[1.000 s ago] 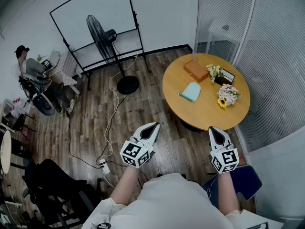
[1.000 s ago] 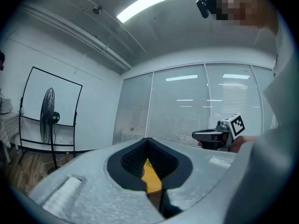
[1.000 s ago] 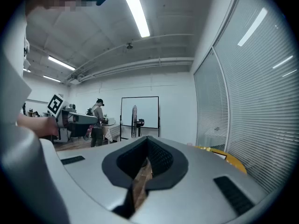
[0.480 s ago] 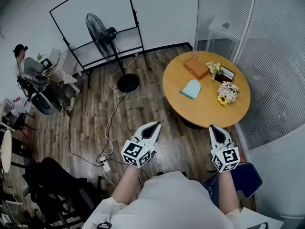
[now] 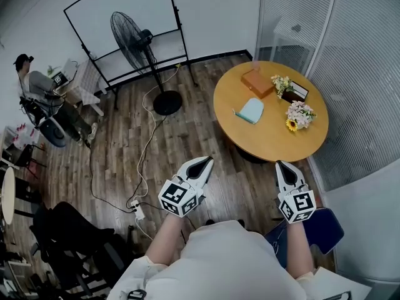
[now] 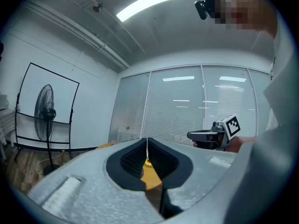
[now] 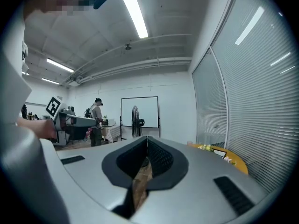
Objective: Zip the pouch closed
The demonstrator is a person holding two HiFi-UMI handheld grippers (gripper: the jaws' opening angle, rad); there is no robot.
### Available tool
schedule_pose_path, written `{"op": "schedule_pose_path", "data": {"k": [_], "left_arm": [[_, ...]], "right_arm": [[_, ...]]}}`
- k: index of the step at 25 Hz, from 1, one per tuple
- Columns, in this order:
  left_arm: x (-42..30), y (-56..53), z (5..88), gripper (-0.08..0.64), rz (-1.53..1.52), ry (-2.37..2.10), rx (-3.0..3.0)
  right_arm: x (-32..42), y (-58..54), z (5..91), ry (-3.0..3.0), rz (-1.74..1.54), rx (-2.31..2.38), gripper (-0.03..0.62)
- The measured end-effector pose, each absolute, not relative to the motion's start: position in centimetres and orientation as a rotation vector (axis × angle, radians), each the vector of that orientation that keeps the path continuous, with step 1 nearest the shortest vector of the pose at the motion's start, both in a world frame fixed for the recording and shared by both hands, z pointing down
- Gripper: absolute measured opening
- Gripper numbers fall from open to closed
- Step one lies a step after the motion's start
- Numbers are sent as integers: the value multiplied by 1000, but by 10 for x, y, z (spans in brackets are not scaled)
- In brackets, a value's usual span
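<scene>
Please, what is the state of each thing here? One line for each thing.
Left gripper: shut, empty.
Right gripper: shut, empty.
Pouch: flat on the table; zip too small to tell.
Box: lid closed.
Fan: upright.

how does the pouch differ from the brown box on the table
Colour: the pouch is pale blue-green, while the brown box is orange-brown. Shape: the pouch looks flat and soft with rounded corners, while the brown box is blocky and thicker. Place: the pouch lies nearer the person, and the brown box sits nearer the far edge. Both rest on the round table.
</scene>
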State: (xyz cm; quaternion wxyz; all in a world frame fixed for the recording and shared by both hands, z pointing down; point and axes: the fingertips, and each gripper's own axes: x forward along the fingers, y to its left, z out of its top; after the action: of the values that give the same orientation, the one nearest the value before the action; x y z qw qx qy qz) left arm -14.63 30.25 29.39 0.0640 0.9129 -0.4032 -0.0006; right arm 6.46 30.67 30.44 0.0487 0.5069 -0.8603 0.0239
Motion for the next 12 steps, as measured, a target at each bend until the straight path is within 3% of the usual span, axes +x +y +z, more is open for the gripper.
{"op": "schedule_pose_path", "data": {"k": [12], "left_arm": [[-159, 309, 302, 38, 22, -1184, 2751]], "right_arm": [[43, 318, 311, -2629, 119, 1516, 50]]}}
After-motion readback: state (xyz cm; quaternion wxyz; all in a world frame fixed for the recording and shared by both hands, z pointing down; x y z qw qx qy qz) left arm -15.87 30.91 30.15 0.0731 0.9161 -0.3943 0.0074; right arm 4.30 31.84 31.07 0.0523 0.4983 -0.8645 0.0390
